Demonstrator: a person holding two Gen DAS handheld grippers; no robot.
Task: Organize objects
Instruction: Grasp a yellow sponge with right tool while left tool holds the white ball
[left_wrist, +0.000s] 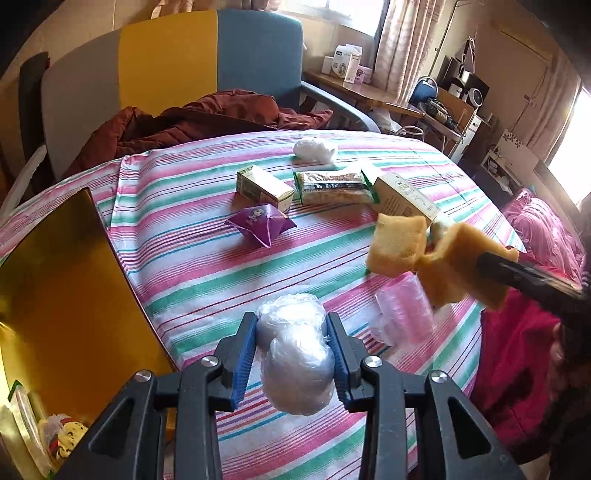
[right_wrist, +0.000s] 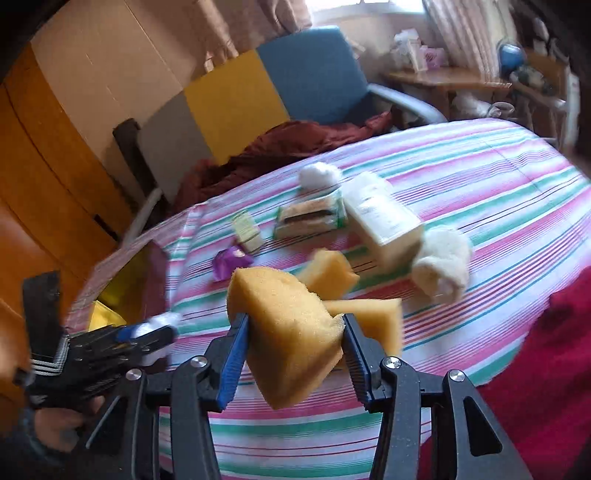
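My left gripper (left_wrist: 291, 325) is shut on a clear plastic-wrapped bundle (left_wrist: 295, 358) and holds it above the striped bed cover (left_wrist: 207, 280). My right gripper (right_wrist: 295, 321) is shut on a bunch of yellow sponges (right_wrist: 291, 332) held in the air; the sponges also show in the left wrist view (left_wrist: 399, 243) at the right. The left gripper shows in the right wrist view (right_wrist: 147, 332) at the lower left. On the bed lie a purple packet (left_wrist: 258, 221), a small green box (left_wrist: 264, 188), a snack pack (left_wrist: 332, 186), a larger box (left_wrist: 402, 199) and a white wad (left_wrist: 314, 149).
A gold-lined open box (left_wrist: 66, 280) stands at the left edge of the bed with small items inside. A dark red jacket (left_wrist: 192, 118) lies on a chair (left_wrist: 258, 51) behind the bed. A rolled white cloth (right_wrist: 443, 266) and red fabric (right_wrist: 535, 369) lie at the right.
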